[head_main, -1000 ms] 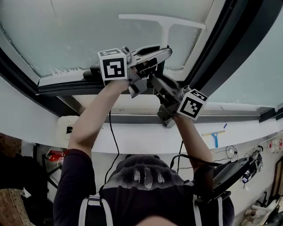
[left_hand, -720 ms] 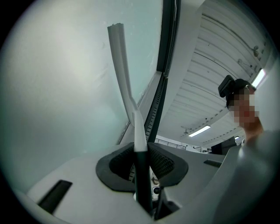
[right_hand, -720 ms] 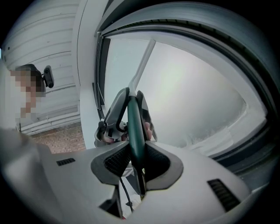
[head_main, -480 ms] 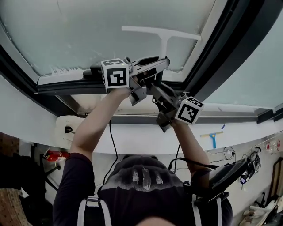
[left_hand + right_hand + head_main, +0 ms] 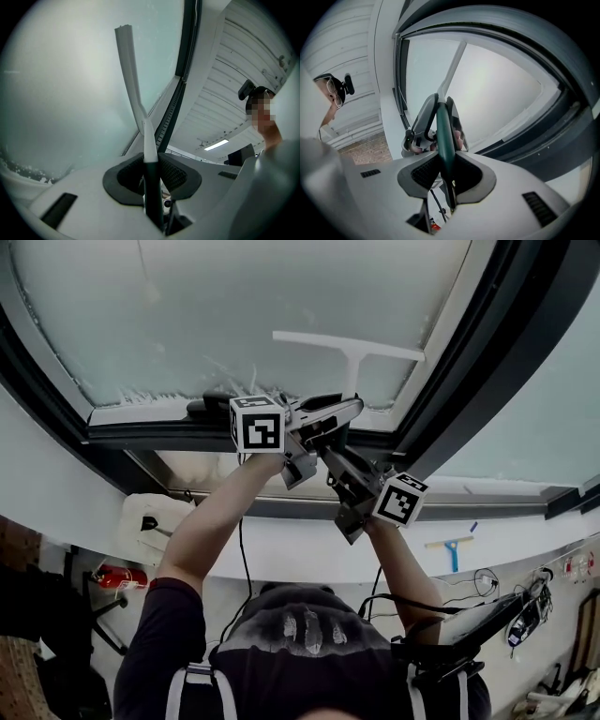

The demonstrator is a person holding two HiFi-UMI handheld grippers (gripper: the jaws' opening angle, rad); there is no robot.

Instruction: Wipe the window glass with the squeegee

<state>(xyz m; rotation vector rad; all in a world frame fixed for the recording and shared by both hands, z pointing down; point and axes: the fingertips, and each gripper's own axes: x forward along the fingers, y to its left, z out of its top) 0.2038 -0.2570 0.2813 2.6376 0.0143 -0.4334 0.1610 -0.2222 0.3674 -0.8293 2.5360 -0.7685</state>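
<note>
Window glass [image 5: 234, 306]: big frosted pane filling the top of the head view, with a white speckled residue [image 5: 141, 392] along its lower edge. Dark window frame [image 5: 450, 381] runs down the pane's right side and under it.

Squeegee [image 5: 347, 345]: white T-shaped head. The blade lies across the lower right part of the pane, and whether it touches the glass can't be told. The neck runs down into a dark green handle, which both grippers hold.

Left gripper [image 5: 349, 407]: jaws clamped on the squeegee [image 5: 133, 89] right where the white neck meets the dark handle, pads tight on both sides [image 5: 151, 171].

Right gripper [image 5: 328, 448]: just below the left one, jaws pinching the green handle [image 5: 444, 140] further down its length [image 5: 445, 173]. Left gripper [image 5: 429, 122] sits directly ahead of it on the same handle.

Marker cubes: left one [image 5: 256, 423] faces the camera, right one [image 5: 401, 500] is tilted.

Small blue squeegee [image 5: 453, 547] lies on the white ledge, well apart from the action.
</note>
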